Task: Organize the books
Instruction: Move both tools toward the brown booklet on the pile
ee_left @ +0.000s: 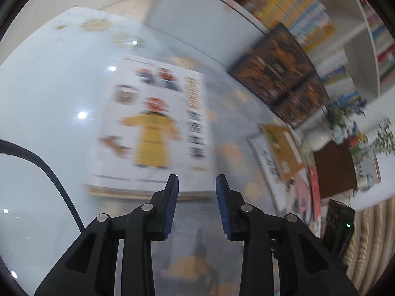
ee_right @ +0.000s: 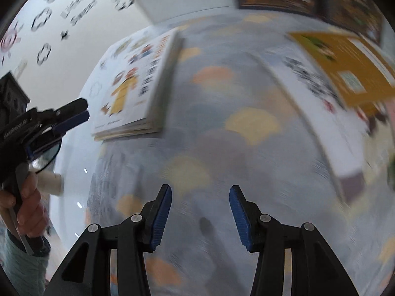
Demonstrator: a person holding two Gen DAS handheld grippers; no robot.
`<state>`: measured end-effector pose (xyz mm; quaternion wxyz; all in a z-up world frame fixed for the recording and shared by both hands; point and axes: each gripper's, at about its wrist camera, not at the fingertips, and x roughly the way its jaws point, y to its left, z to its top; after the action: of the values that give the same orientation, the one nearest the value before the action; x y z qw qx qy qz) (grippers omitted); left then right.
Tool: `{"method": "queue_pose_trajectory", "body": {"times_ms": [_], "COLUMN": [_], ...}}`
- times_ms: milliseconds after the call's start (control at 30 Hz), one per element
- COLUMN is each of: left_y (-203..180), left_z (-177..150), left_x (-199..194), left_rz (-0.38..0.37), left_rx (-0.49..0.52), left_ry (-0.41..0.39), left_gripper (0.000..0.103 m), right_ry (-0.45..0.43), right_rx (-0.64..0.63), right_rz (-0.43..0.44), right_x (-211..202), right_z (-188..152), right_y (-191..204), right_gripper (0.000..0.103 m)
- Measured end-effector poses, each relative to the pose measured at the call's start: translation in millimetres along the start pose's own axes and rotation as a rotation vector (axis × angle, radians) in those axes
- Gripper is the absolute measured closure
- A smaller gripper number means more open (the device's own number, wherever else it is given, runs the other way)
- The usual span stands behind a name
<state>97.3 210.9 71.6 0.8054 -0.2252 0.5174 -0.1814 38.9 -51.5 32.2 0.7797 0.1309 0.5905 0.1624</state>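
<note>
Blue ribbed pads line the black fingers of both grippers, and each pair stands a little apart with nothing between. The left gripper (ee_left: 197,181) hangs above a glossy pale-blue tabletop (ee_left: 49,93), just short of the near edge of a white-covered picture book with a yellow-robed figure (ee_left: 153,123), which lies flat on top of a thin stack. In the right wrist view that same white book (ee_right: 133,83) lies at the left edge of a grey cloth printed with yellow and orange cloud shapes (ee_right: 222,128), and the left gripper (ee_right: 74,113), held by a person's hand (ee_right: 29,204) in a pale sleeve, points toward its near corner without touching it.

The right gripper (ee_right: 200,190) hovers over bare cloth, well apart from any book. To its right lies an ochre-yellow book (ee_right: 345,69) on top of a white book with black lettering (ee_right: 306,79). Behind, dark brown-and-orange boxes (ee_left: 279,66) stand against a white shelf filled with blurred book spines (ee_left: 318,32). Both views are smeared by motion.
</note>
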Motion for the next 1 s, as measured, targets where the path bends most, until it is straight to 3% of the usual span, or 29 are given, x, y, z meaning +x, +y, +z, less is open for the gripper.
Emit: {"method": "queue_pose_trajectory", "body": {"times_ms": [33, 133, 200, 267, 433, 633, 800, 1000], "left_y": [-15.7, -63.3, -93.7, -124.1, -184.9, -230.4, -253.9, -263.5], "left_z": [-0.3, -0.3, 0.6, 3.7, 5.6, 7.1, 39.7, 85.8], "left_x": [5.8, 26.5, 41.6, 59.7, 104.8, 151.1, 192.4, 251.6], "left_rz": [-0.005, -0.016, -0.042, -0.080, -0.095, -0.088, -0.032, 0.070], "left_rx": [0.020, 0.074, 0.103, 0.127, 0.177, 0.223, 0.270, 0.318], "left_ry": [0.010, 0.031, 0.038, 0.053, 0.089, 0.130, 0.107, 0.106], "left_gripper": [0.073, 0.059, 0.046, 0.041, 0.041, 0.041, 0.040, 0.040], "right_ry": [-0.005, -0.039, -0.074, -0.118, -0.161, -0.190, -0.201, -0.211], "right_rx": [0.026, 0.082, 0.115, 0.150, 0.223, 0.294, 0.327, 0.301], "right_rz": [0.009, 0.015, -0.004, -0.027, -0.056, -0.067, -0.027, -0.064], "right_x": [-7.1, -29.2, -50.5, -70.7, -106.3, -129.5, -123.0, -99.0], "right_z": [-1.6, -0.7, -1.7, -1.8, 4.8, 28.7, 49.5, 80.7], "right_y": [-13.5, -51.1, -80.1, -105.4, -166.2, -226.1, -244.0, -246.1], "right_gripper": [0.056, 0.056, 0.051, 0.047, 0.047, 0.047, 0.046, 0.049]}}
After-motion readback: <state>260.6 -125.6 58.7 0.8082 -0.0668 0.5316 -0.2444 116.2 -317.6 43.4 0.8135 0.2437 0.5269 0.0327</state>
